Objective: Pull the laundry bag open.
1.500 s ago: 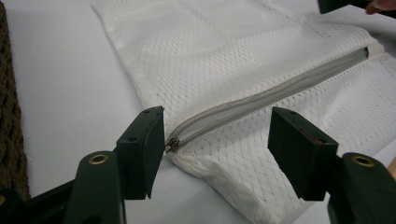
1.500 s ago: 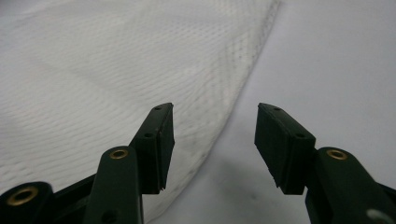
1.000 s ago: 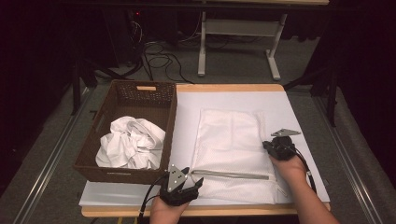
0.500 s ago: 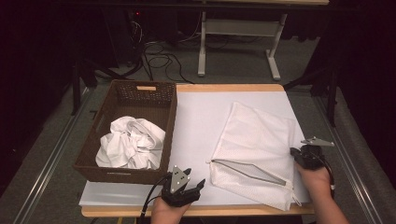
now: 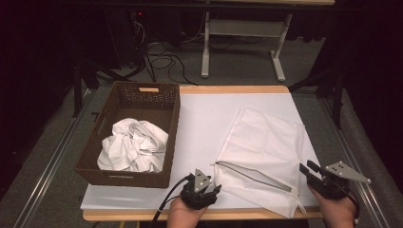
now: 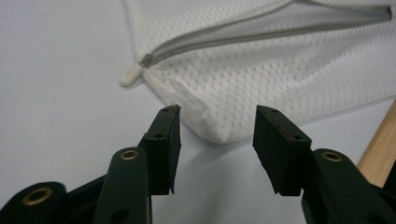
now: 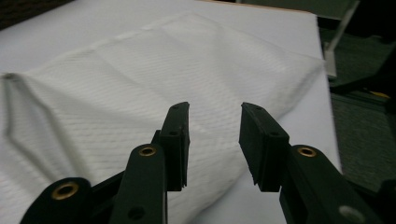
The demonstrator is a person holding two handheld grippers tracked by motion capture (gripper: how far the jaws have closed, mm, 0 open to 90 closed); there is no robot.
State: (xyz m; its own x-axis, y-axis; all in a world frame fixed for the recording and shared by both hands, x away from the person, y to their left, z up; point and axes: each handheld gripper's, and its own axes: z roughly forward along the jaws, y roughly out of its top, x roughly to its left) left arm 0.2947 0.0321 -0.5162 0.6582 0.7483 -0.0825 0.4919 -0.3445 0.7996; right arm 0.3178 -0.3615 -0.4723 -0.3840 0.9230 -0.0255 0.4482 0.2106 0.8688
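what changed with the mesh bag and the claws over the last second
The right claw dragged the mesh bag toward the table's right edge and turned it askew; its jaws have just been opening, with nothing between them now. The left claw edged toward the bag's near corner, its jaws closing somewhat but still gripping nothing. The basket and the crumpled white cloth in it stayed put.

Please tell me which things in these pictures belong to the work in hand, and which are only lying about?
Belonging to the work:
- white mesh laundry bag, zipper partly open
- left gripper, jaws open at the bag's corner
- right gripper, jaws open, nothing between them

Only lying about, as far as I can judge:
- brown wicker basket
- crumpled white cloth inside it
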